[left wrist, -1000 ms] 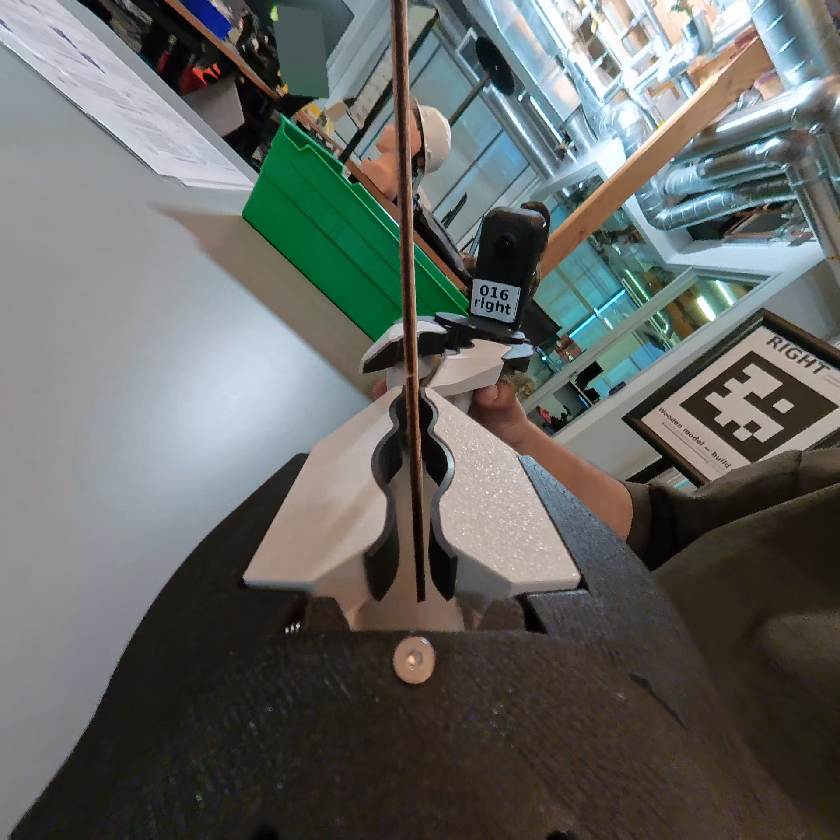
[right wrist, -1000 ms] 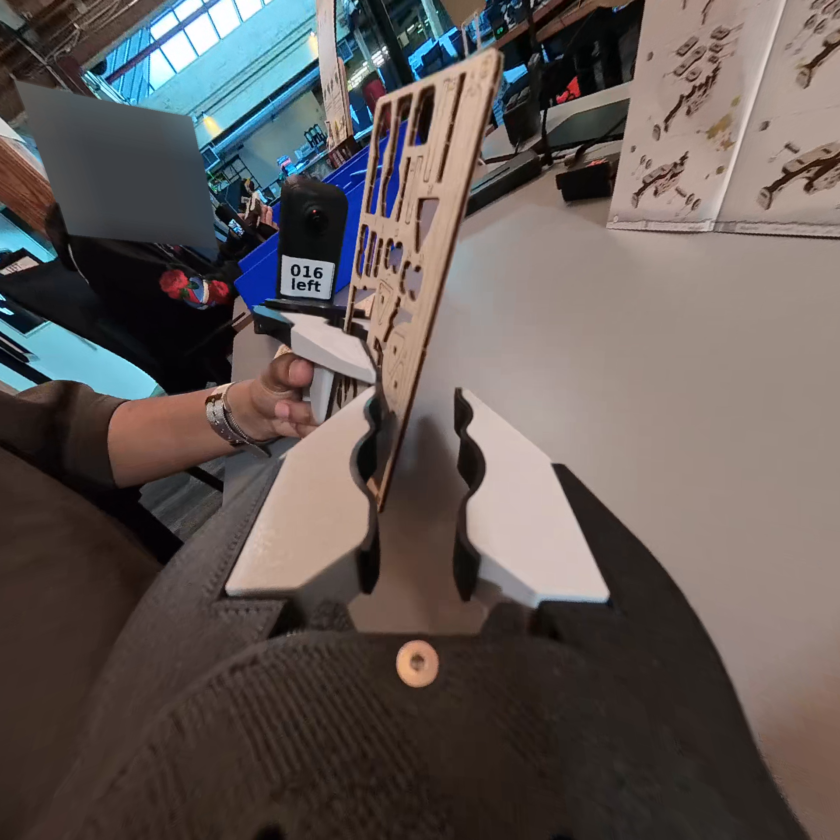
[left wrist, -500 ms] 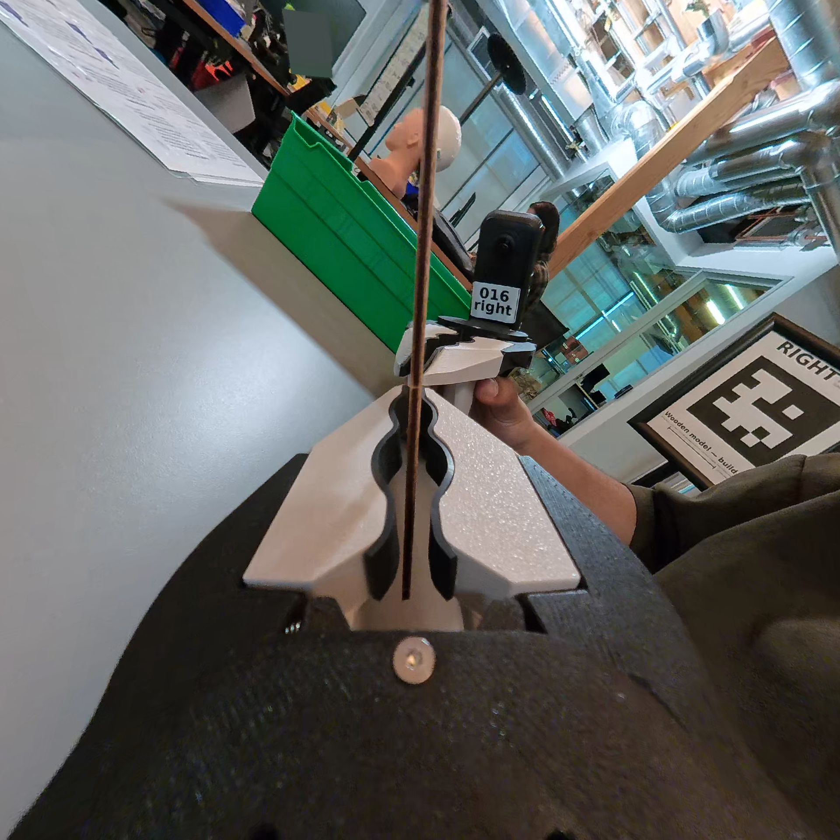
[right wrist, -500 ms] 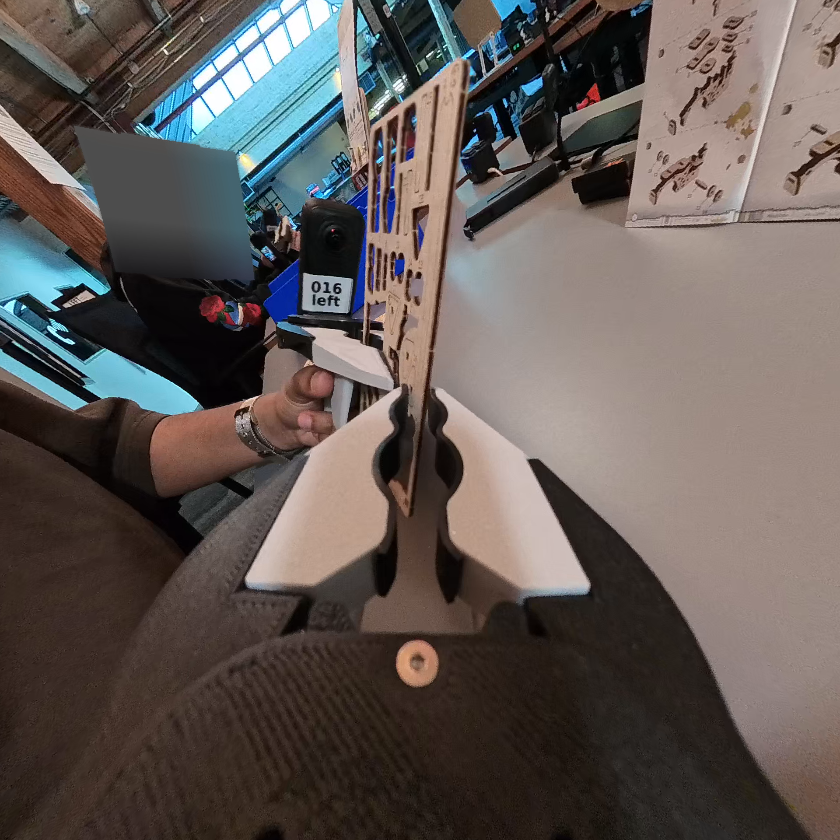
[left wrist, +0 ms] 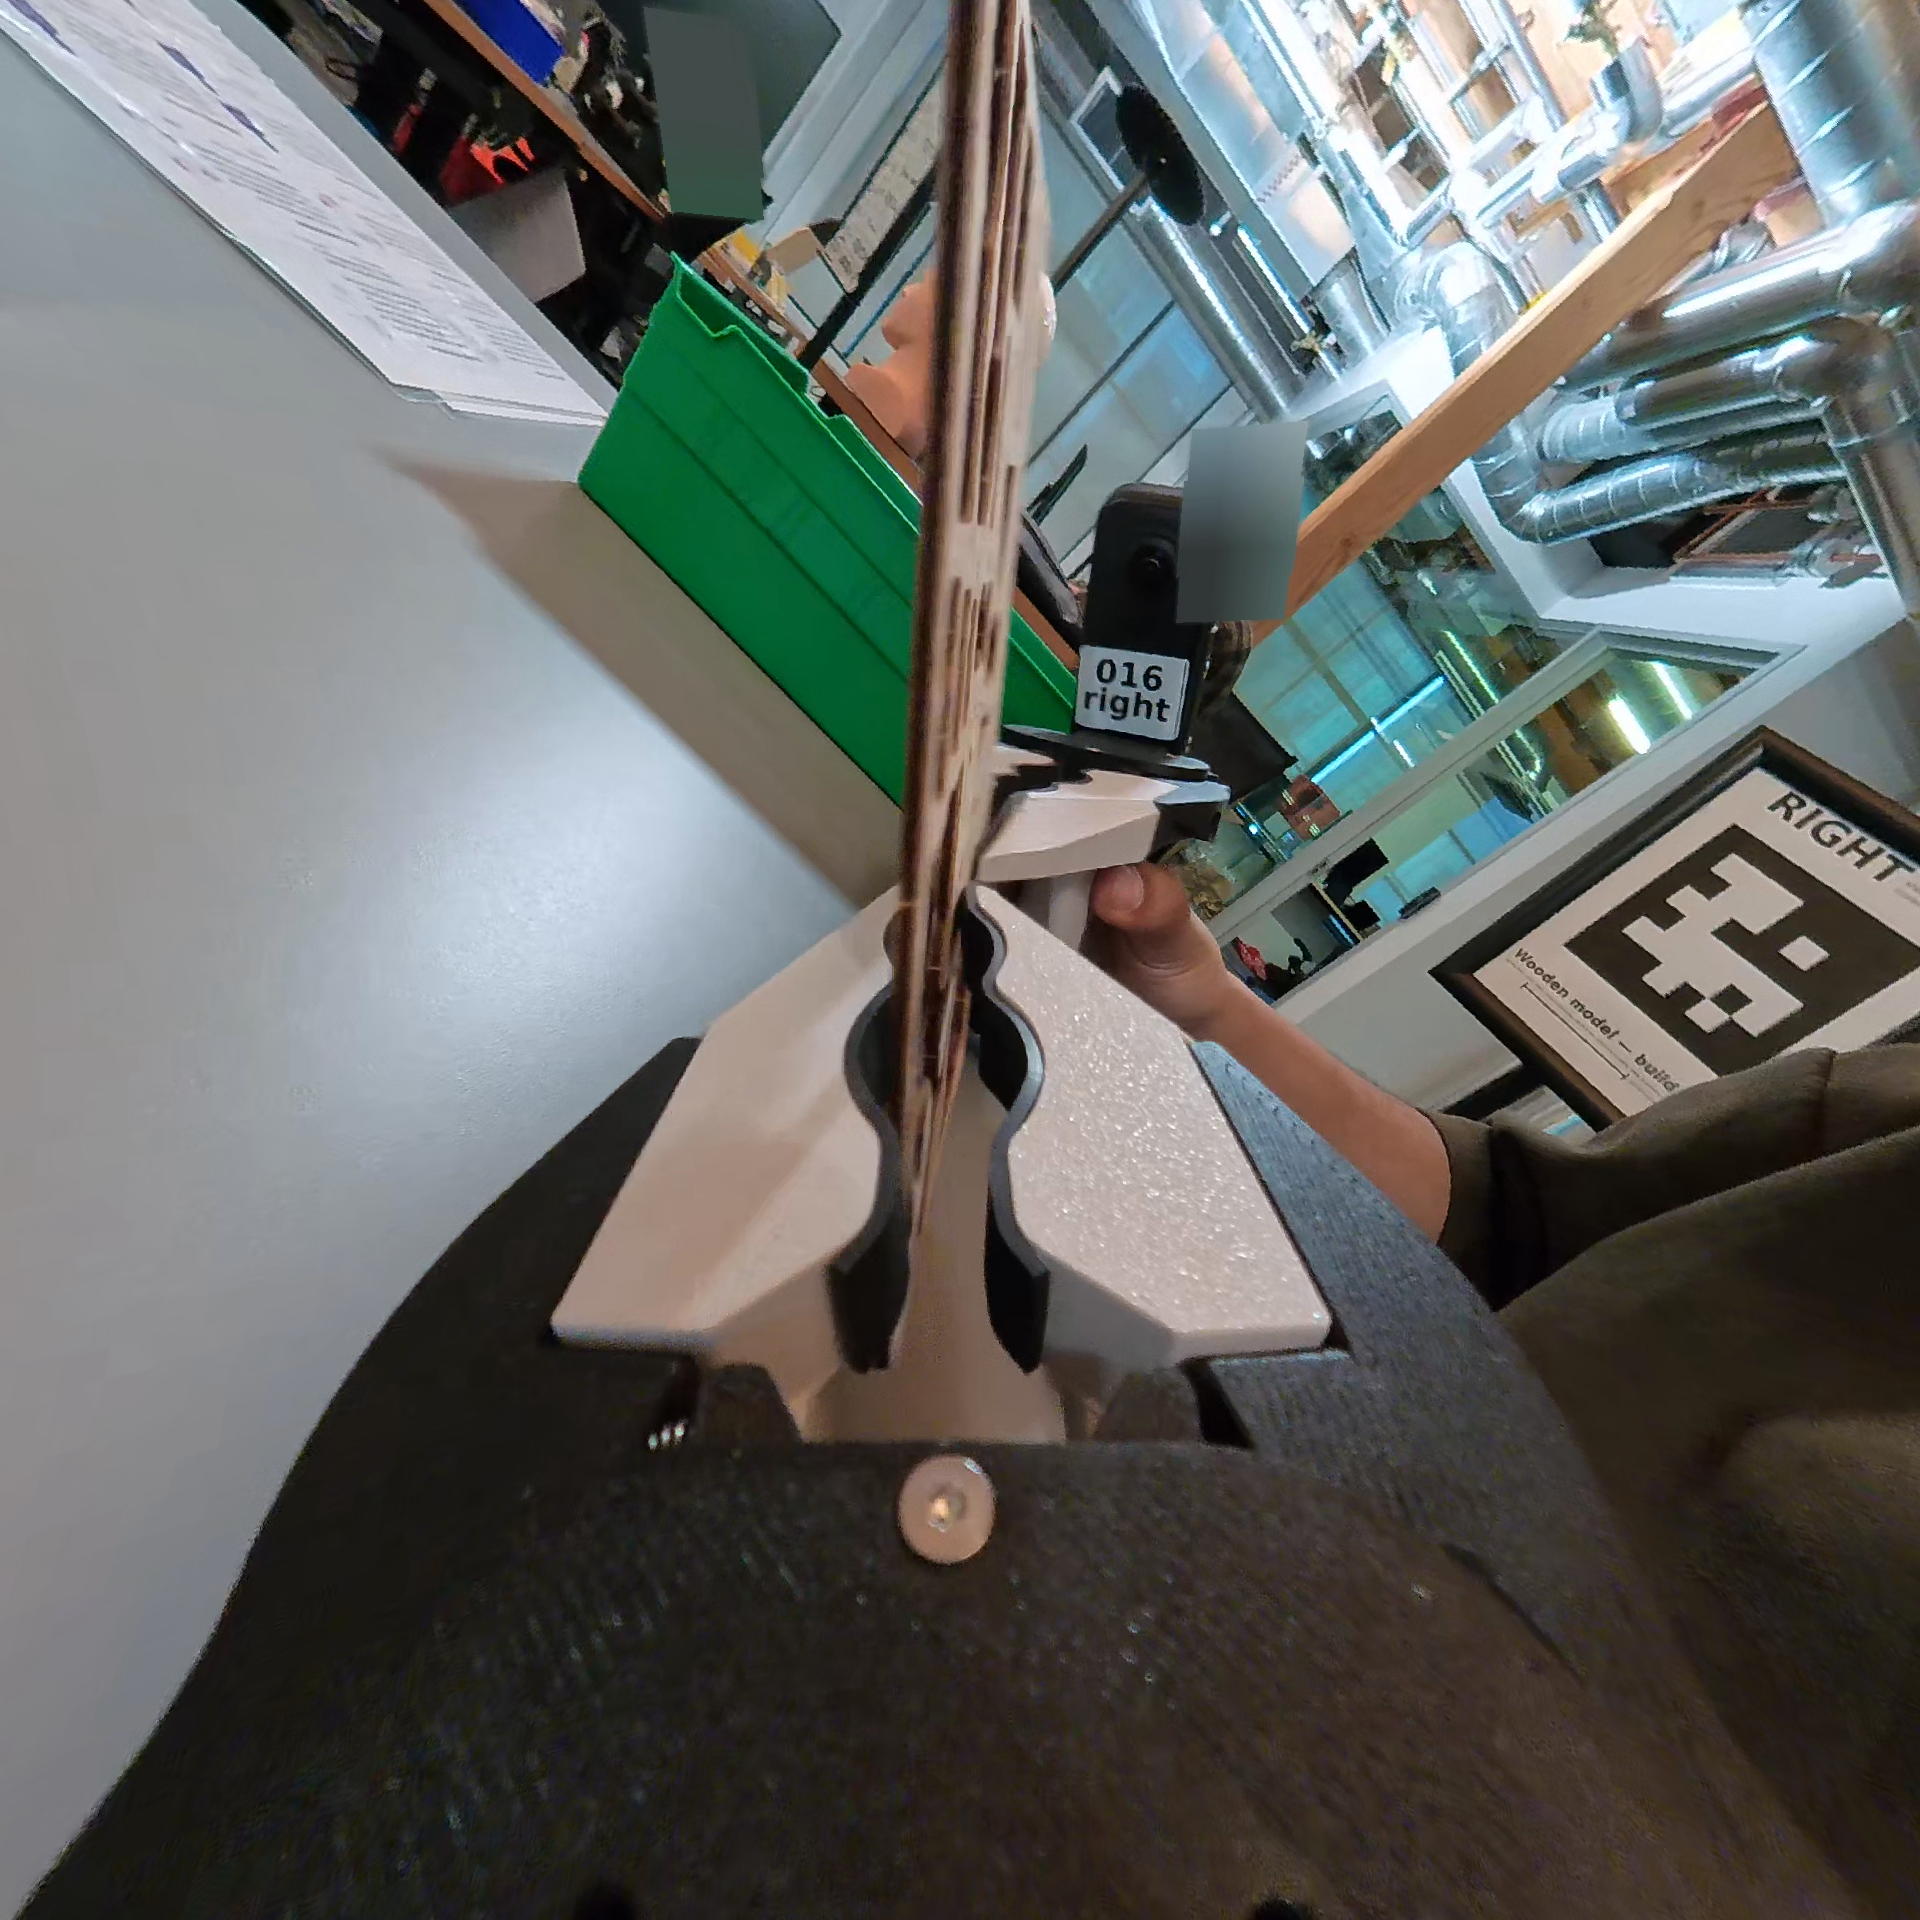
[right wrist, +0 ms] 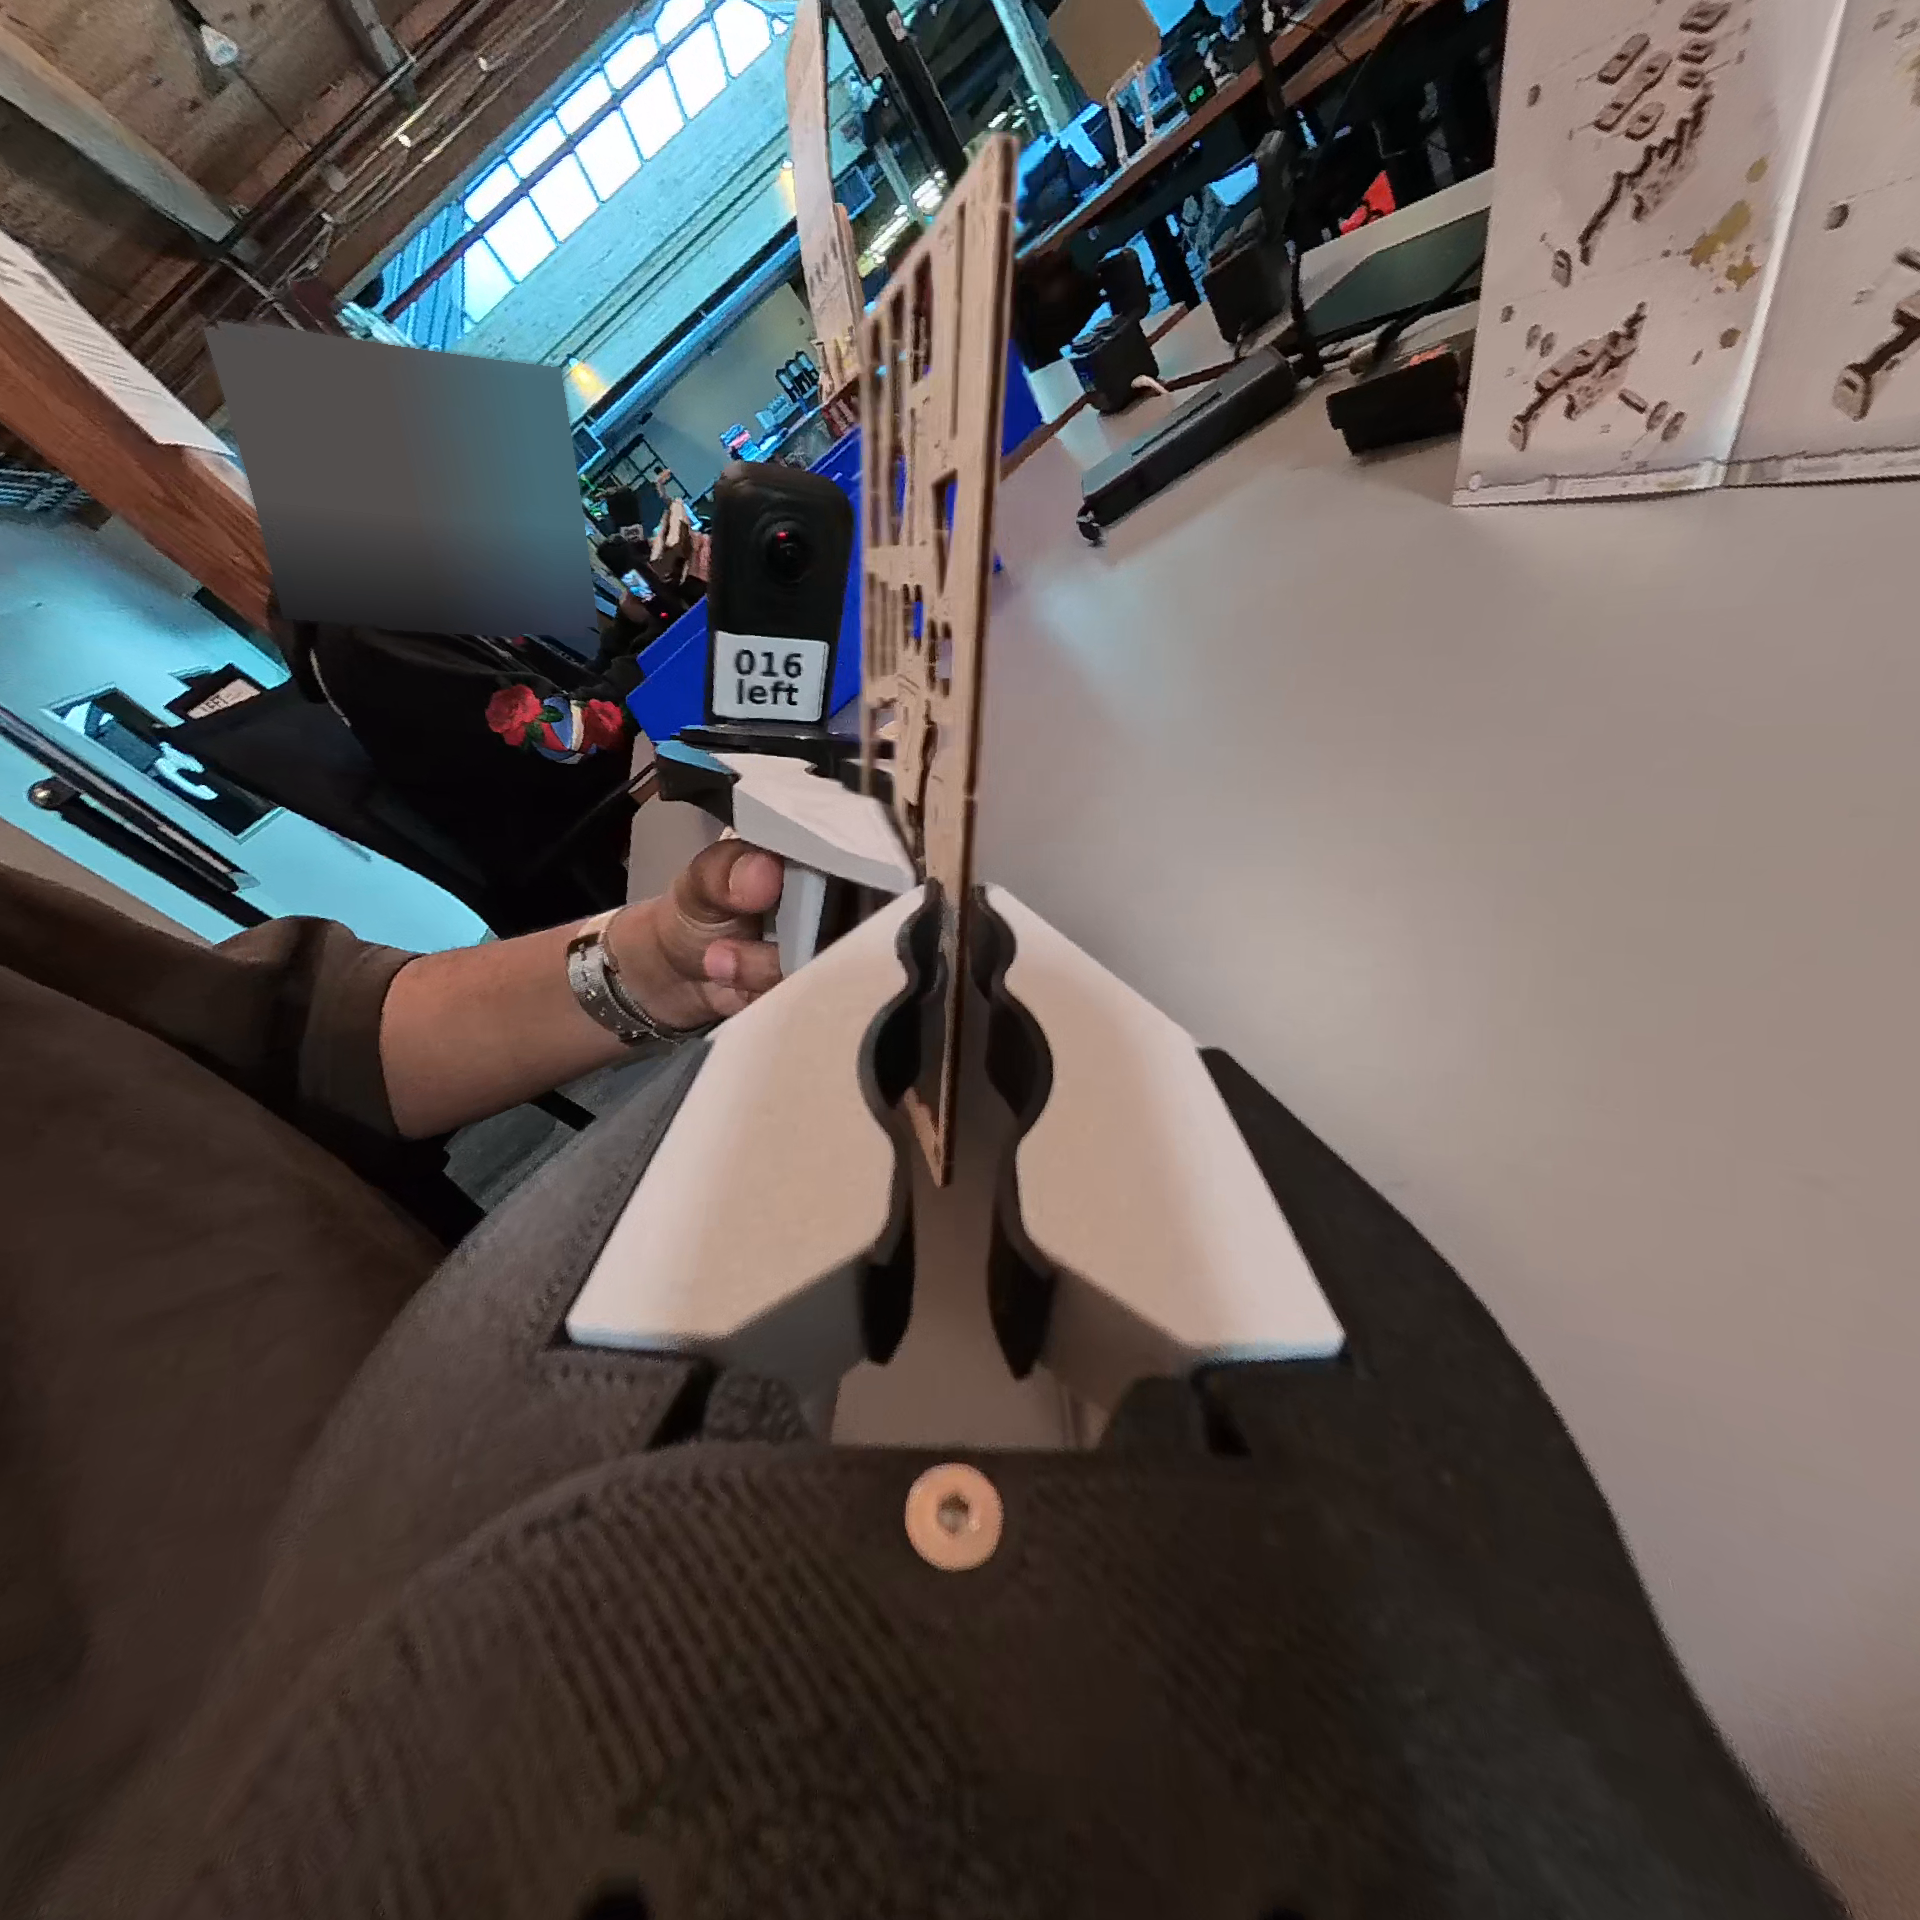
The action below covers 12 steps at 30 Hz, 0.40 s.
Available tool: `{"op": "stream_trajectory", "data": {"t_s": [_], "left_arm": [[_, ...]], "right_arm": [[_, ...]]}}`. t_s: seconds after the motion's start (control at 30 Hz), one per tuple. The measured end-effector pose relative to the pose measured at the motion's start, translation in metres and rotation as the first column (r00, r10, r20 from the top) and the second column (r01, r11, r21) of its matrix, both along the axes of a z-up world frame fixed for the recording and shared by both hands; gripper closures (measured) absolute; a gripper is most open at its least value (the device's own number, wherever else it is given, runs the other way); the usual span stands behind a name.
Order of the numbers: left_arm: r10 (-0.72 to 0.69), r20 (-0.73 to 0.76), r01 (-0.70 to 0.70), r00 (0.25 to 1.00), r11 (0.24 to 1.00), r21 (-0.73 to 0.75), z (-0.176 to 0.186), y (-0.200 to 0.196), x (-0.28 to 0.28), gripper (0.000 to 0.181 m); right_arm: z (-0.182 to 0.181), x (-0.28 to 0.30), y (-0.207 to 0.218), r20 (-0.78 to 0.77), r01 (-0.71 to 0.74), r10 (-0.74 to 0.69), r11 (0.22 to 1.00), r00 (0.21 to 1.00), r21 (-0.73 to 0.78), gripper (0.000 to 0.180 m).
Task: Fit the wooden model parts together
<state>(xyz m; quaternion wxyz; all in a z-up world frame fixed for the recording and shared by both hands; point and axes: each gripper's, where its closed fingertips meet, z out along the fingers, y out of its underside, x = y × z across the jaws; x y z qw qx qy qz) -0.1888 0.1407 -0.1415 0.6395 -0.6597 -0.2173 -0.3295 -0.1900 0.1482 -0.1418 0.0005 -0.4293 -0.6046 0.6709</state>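
- The left tool (left wrist: 935, 956) is pressed together on the lower edge of the wooden parts sheet (left wrist: 971, 582), pinching it between the dark inner pads of its white fingers (left wrist: 1122, 1122).
- The right tool (right wrist: 951, 925) likewise pinches the same wooden parts sheet (right wrist: 935, 582), its fingers (right wrist: 800, 1143) closed narrowly on the board.
- The sheet stands upright and edge-on, rising toward 12 o'clock in both wrist views, held in the air above the grey desk (left wrist: 312, 831) and touching nothing but the two tools.
- Seen from the left wrist, the right tool sits just past the sheet at about 1 o'clock, gripped by a hand (left wrist: 1153, 935).
- Seen from the right wrist, the left tool sits at about 11 o'clock, gripped by a hand (right wrist: 707, 935) with a wrist bracelet.
- A green bin (left wrist: 769, 540) stands at 11 o'clock beyond the desk edge.
- An instruction sheet (right wrist: 1662, 239) lies at 1 o'clock on the desk.
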Motion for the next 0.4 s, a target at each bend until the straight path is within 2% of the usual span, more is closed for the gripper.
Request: {"op": "stream_trajectory", "data": {"t_s": [0.13, 0.23, 0.4], "left_arm": [[0.019, 0.012, -0.019, 1.000, 0.999, 0.047, 0.0057, -0.0033, -0.0038, 0.168], [0.018, 0.015, -0.019, 1.000, 0.998, 0.056, 0.0068, -0.0042, -0.0040, 0.176], [-0.010, 0.017, 0.009, 1.000, 0.999, 0.050, 0.0058, -0.0028, -0.0006, 0.171]], "right_arm": [[0.0006, 0.0034, -0.0060, -0.005, -0.038, 0.038, 0.999, 0.999, -0.008, 0.178], [0.0008, 0.0050, -0.0093, 0.000, -0.054, 0.054, 0.998, 0.999, -0.018, 0.178], [0.0002, 0.0066, -0.0108, 0.010, -0.074, 0.074, 0.997, 0.997, -0.036, 0.179]]}}
